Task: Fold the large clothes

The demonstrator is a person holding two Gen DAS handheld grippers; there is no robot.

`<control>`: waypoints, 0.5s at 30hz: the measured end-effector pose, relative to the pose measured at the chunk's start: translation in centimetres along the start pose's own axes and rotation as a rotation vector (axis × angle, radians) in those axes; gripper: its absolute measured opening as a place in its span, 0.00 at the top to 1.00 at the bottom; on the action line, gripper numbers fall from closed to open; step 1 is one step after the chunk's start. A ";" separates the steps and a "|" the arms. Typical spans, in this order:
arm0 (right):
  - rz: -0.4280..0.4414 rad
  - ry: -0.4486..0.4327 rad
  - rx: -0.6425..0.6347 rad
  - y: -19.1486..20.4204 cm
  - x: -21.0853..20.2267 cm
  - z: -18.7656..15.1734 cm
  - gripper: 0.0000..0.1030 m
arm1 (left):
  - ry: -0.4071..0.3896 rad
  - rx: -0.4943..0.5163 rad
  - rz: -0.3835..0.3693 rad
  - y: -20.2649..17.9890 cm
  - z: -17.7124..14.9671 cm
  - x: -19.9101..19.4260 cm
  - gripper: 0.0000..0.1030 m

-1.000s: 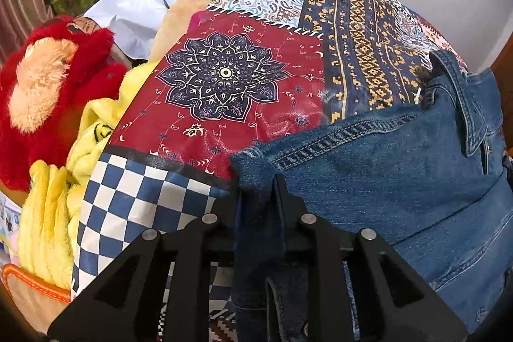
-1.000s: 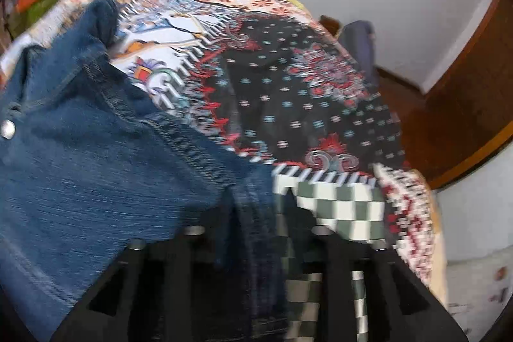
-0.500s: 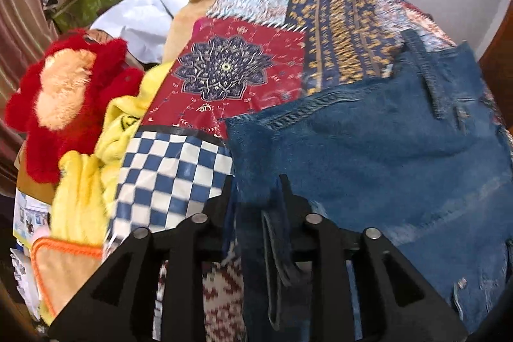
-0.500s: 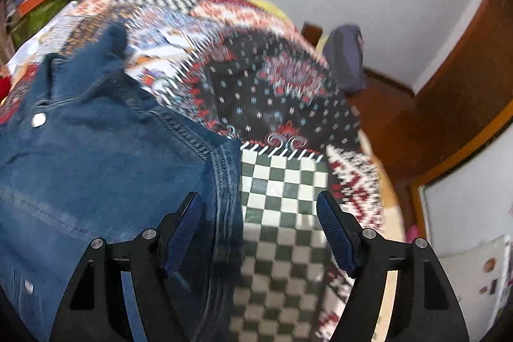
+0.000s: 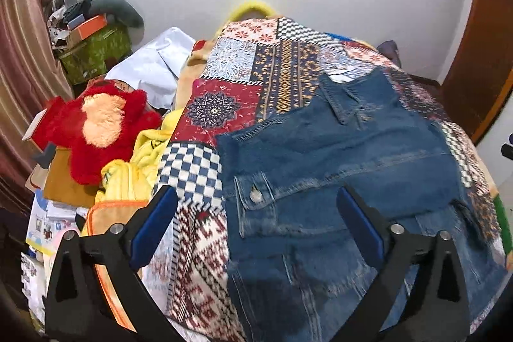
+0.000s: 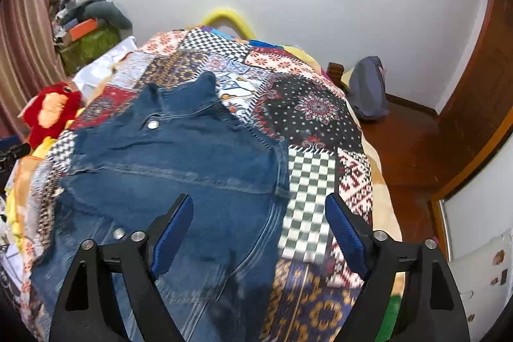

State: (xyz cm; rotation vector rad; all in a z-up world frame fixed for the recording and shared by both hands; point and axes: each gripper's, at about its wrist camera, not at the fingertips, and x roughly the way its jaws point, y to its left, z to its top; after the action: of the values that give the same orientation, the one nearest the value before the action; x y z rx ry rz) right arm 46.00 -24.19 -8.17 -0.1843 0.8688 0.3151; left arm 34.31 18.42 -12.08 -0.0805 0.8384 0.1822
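Note:
A blue denim jacket (image 5: 336,169) lies spread flat on the patchwork bedspread (image 5: 243,66), collar toward the far wall. My left gripper (image 5: 256,204) hovers above the jacket's left edge, its jaws opening wide, nothing pressed between the blue pads. In the right wrist view the same jacket (image 6: 179,162) fills the left half of the bedspread (image 6: 314,108). My right gripper (image 6: 259,213) hangs over the jacket's right edge, its jaws also opening, with no cloth held.
A red plush toy (image 5: 96,124) and yellow blankets (image 5: 134,162) pile up at the bed's left. Boxes and clutter (image 5: 89,31) stand in the far left corner. A grey bag (image 6: 368,92) sits on the wooden floor right of the bed, near a brown door (image 6: 481,85).
Both grippers let go of the jacket's edges, opened wide and rose back away from the bed. The jacket now lies flat on the bedspread.

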 end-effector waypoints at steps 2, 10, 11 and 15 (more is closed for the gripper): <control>0.023 -0.013 0.012 0.4 -1.9 -1.3 0.12 | 0.001 -0.012 -0.027 -0.1 -1.2 -1.4 0.02; 0.077 0.003 0.050 0.9 -5.5 -6.7 0.12 | 0.067 -0.095 -0.086 0.4 -6.2 -3.3 0.02; 0.081 0.012 0.062 0.8 -5.7 -7.8 0.12 | 0.077 -0.101 -0.088 0.4 -6.9 -3.4 0.02; 0.094 0.069 0.112 0.4 -5.4 -11.3 0.11 | 0.151 -0.123 -0.078 0.5 -10.5 -2.7 0.02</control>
State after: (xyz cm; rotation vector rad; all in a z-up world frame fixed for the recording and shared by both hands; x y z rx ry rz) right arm 34.47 -28.09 -11.12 -0.0501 0.9623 0.3481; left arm 24.75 17.01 -17.04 -0.2450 0.9728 0.1555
